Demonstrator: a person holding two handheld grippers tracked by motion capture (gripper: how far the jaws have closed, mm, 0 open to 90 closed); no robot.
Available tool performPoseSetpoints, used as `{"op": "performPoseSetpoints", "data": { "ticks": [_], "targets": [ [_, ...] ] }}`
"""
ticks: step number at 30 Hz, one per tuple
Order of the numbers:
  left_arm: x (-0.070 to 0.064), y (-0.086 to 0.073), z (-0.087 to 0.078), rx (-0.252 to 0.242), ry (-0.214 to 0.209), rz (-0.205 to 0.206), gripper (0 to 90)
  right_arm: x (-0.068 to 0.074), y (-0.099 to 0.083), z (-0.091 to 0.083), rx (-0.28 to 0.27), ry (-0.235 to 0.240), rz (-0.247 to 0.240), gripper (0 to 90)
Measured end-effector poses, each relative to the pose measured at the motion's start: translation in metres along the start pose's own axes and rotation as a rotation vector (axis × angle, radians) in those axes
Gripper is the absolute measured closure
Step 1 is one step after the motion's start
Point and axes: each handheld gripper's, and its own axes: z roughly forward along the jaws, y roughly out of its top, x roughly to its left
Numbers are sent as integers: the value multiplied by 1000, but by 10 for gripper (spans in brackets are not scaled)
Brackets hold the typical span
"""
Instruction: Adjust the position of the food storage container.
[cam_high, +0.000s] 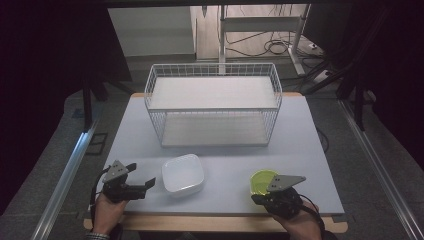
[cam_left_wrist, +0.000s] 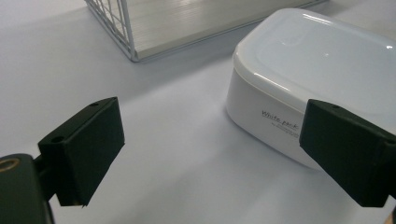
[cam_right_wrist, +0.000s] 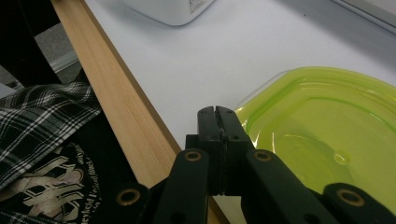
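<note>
A white lidded box (cam_high: 183, 173) sits on the grey table mat near the front. In the left gripper view the box (cam_left_wrist: 303, 70) lies just beyond my right-hand jaw. My left gripper (cam_high: 142, 175) is open beside the box's left side, with only bare mat between its jaws (cam_left_wrist: 212, 149). A translucent yellow-green lid (cam_high: 262, 181) lies flat at the front right. My right gripper (cam_high: 256, 199) rests at its near edge, pointing left. Its jaws are pressed together (cam_right_wrist: 216, 116) beside the green lid (cam_right_wrist: 327, 135), and I see nothing held between them.
A white wire basket rack (cam_high: 212, 102) with a shelf stands at the back middle of the table; its corner (cam_left_wrist: 126, 32) shows ahead of my left gripper. The table's wooden front edge (cam_right_wrist: 121, 102) runs close under the right gripper, with a person's plaid sleeve (cam_right_wrist: 42, 116) below it.
</note>
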Motion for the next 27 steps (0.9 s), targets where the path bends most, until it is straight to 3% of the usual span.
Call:
{"op": "performPoseSetpoints", "data": {
  "ticks": [13, 27],
  "targets": [
    [-1, -1, 1, 10, 5, 7, 64, -14, -4, 2, 14, -25, 31, 897],
    [-2, -1, 3, 28, 10, 16, 66, -44, -11, -3, -20, -66, 117, 897]
  ]
}}
